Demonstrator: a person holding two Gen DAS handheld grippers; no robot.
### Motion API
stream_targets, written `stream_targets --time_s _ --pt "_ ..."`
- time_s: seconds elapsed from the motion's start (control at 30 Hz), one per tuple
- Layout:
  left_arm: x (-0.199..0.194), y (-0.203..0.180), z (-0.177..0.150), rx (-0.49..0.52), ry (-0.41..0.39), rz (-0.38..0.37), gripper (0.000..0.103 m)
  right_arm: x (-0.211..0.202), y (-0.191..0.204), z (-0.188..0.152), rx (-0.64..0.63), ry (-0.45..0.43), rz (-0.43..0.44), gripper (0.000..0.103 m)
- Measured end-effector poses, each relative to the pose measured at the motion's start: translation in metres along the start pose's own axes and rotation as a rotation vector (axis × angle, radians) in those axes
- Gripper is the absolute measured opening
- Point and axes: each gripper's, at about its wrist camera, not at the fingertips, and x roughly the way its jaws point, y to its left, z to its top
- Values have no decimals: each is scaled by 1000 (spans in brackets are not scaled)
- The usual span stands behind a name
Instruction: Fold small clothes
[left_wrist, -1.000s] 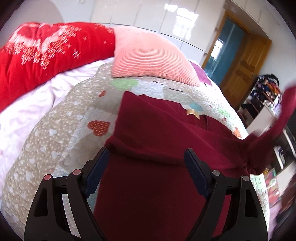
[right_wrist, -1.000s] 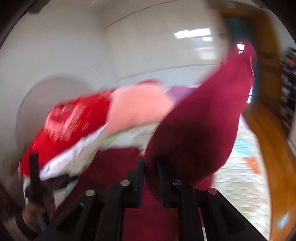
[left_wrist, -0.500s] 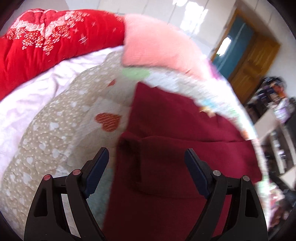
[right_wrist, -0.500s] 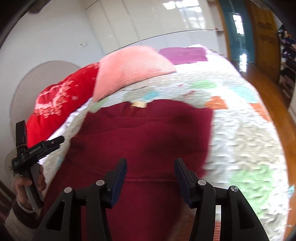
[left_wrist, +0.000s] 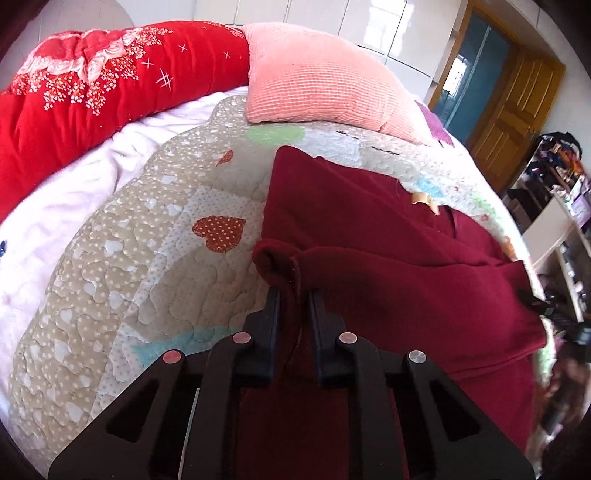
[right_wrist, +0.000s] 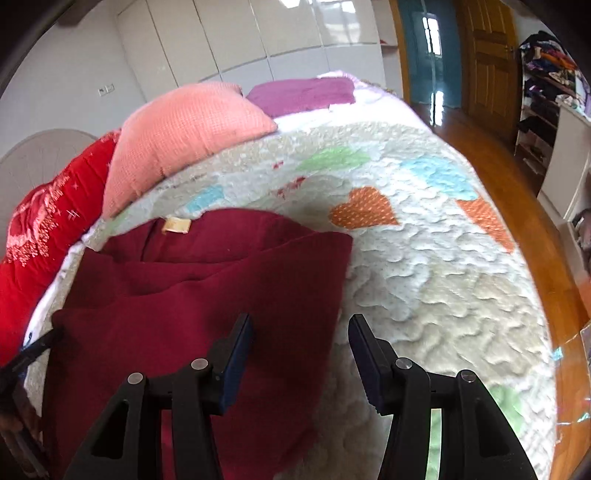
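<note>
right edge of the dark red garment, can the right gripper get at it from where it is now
Probably yes: the right gripper is open, its fingers straddling the dark red garment edge on the quilt, with nothing between.

Left claw (left_wrist: 291, 291) just closed pinching fabric, right claw (right_wrist: 300, 325) parted

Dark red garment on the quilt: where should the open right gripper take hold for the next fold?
Judging by its pose, grip the dark red garment at its free right edge, coming from the quilt side. The right gripper already straddles that edge; the left gripper pinches the opposite side.
</note>
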Motion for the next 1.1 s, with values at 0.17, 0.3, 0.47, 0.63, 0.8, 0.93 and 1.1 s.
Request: stream_targets --time_s 0.17,0.3,0.47,0.63,0.8,0.93,1.1 --pt "-12 13 -3 -54 -28 -4 13 4 -1 -5 27 -5 1 47" --pt "-23 15 -12 -62 -8 -85 25 -24 6 -12 1 -64 -51 49" --pt "-12 2 -20 -66 43 -124 53 -45 25 -24 -54 -50 127 50" --pt "14 -6 -17 -89 80 -69 21 -39 24 -29 -30 -27 139 51" --pt "-20 -26 0 5 -6 -118 14 -37 16 -27 -3 -30 120 51" --pt "-45 -43 36 59 -111 -159 14 -38 12 -22 25 -48 97 51" --pt "-38 -36 58 56 -165 -109 14 -42 16 -20 29 -62 104 51"
